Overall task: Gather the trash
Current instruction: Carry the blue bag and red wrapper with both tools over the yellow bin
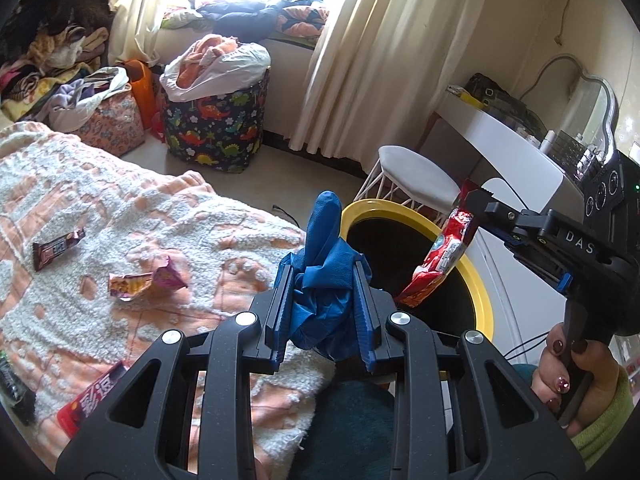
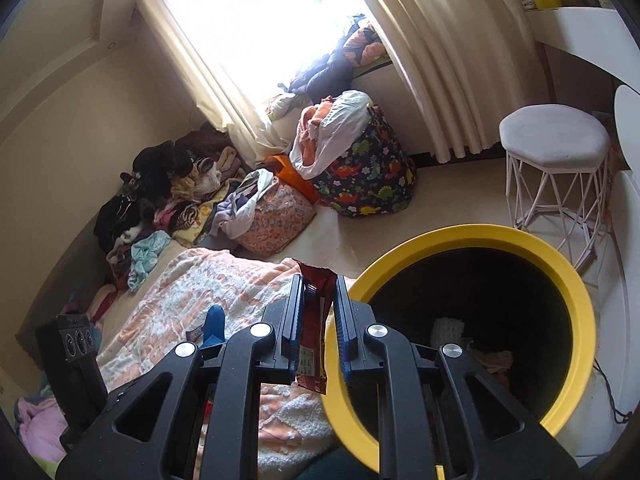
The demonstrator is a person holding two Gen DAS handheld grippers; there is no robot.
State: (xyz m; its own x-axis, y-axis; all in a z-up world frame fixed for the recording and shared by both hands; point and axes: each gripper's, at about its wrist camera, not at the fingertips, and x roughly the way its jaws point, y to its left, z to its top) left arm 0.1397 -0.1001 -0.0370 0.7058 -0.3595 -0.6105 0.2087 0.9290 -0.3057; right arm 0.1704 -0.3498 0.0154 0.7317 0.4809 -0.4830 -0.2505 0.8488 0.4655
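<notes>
Red wrapper, clamped in your right tool, hangs lengthwise over the yellow-rimmed bin. Left tool grips a blue glove, short of the rim.

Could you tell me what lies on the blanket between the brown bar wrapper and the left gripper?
A crumpled orange-and-purple wrapper lies between the brown bar wrapper and the left gripper on the blanket; the left wrist view shows it.

both views look forward and down from just behind their own black fingers, close over the round yellow-rimmed black bin. left view faces it across the bed; right view sits nearer. both share the dinosaur-print fabric basket beyond the bin.
</notes>
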